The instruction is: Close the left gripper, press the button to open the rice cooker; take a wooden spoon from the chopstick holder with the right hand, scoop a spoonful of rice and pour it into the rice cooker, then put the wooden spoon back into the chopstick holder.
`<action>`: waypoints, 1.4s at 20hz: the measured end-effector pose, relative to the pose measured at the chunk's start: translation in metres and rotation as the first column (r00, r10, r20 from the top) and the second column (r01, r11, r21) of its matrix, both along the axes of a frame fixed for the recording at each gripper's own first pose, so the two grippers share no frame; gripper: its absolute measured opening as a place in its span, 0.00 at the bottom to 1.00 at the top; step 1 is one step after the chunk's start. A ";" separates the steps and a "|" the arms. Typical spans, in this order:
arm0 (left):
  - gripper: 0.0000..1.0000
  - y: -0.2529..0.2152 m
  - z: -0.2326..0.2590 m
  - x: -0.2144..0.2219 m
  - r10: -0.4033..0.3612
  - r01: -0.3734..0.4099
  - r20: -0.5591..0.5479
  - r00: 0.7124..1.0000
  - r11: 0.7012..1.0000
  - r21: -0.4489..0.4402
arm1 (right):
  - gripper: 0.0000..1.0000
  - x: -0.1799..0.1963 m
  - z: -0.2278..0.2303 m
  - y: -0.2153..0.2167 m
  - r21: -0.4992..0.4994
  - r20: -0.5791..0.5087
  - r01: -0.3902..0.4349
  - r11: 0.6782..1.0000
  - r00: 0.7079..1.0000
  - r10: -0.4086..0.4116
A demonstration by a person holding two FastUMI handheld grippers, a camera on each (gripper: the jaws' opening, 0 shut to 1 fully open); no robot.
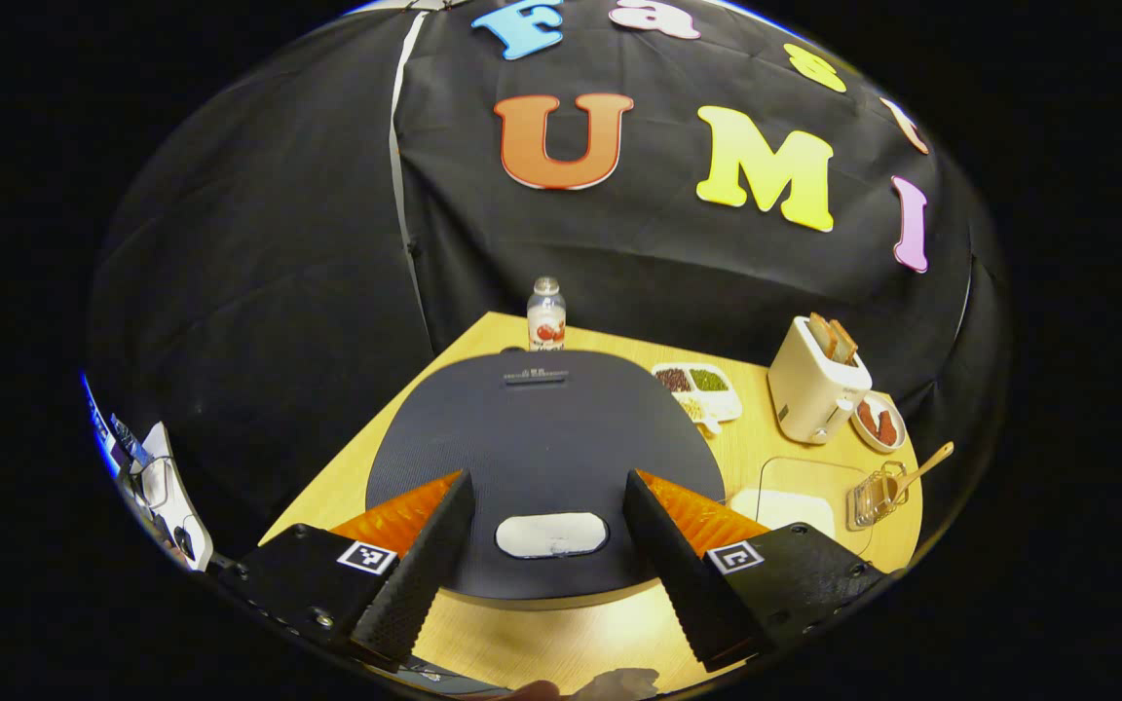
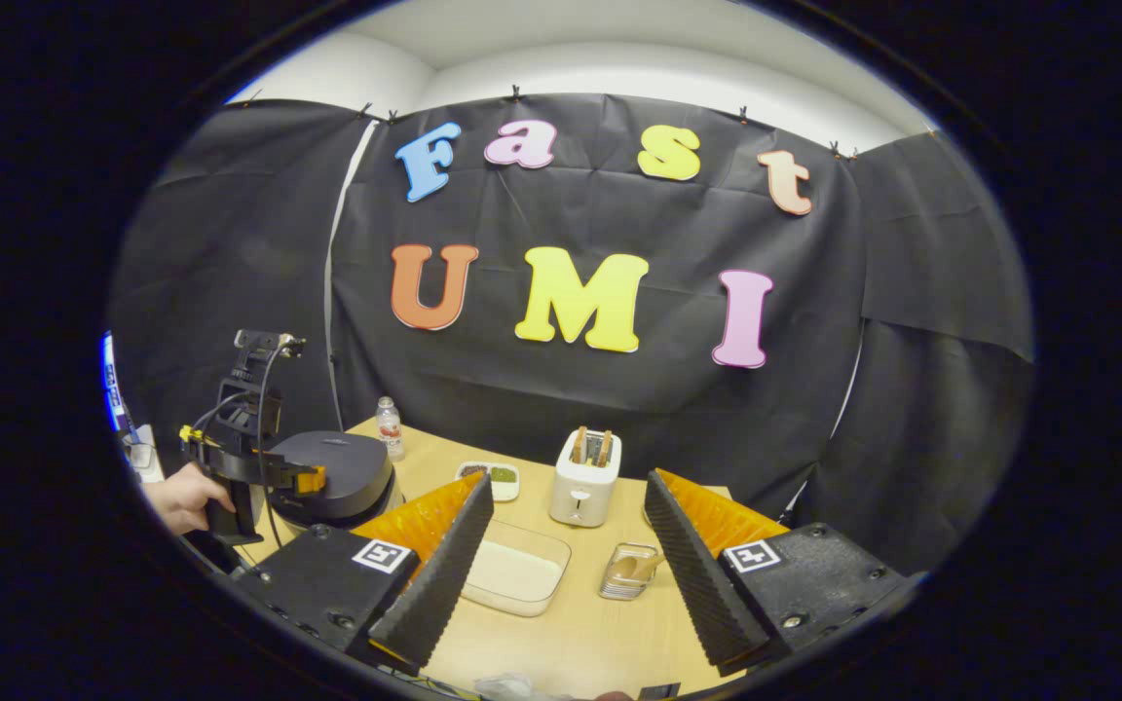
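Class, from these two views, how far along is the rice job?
Nothing looks done: the rice cooker lid is down. In hand: the left hand-held gripper, open, straddles the button. Left: closing, pressing, then taking the wooden spoon from the chopstick holder, scooping, pouring, returning it.

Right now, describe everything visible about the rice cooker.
The round dark grey rice cooker sits on the wooden table with its matte lid shut. A pale oval button lies at the lid's near edge, a small plate at the far edge. The open left gripper hovers over the button.
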State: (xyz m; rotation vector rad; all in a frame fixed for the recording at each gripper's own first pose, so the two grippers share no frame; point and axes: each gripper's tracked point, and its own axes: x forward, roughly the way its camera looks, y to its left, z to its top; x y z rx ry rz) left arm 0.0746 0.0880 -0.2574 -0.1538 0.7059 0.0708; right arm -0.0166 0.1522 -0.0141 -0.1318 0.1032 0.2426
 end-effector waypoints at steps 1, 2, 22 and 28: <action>1.00 -0.002 -0.005 -0.003 -0.003 0.003 -0.011 1.000 1.000 -0.001 | 1.00 0.000 -0.001 0.000 -0.003 -0.002 0.002 1.000 1.000 -0.002; 1.00 -0.003 -0.008 -0.005 -0.001 0.001 -0.021 1.000 1.000 -0.001 | 1.00 0.001 -0.002 0.000 0.000 -0.006 0.000 1.000 1.000 0.000; 0.98 -0.001 0.007 0.005 0.021 -0.022 0.055 0.998 0.999 0.024 | 0.97 0.012 -0.002 -0.007 0.017 0.007 0.030 0.999 1.000 -0.030; 0.95 0.005 0.130 0.003 -0.004 -0.054 0.442 0.897 0.991 0.119 | 0.98 0.007 0.029 -0.024 0.068 0.118 0.090 0.994 0.988 -0.097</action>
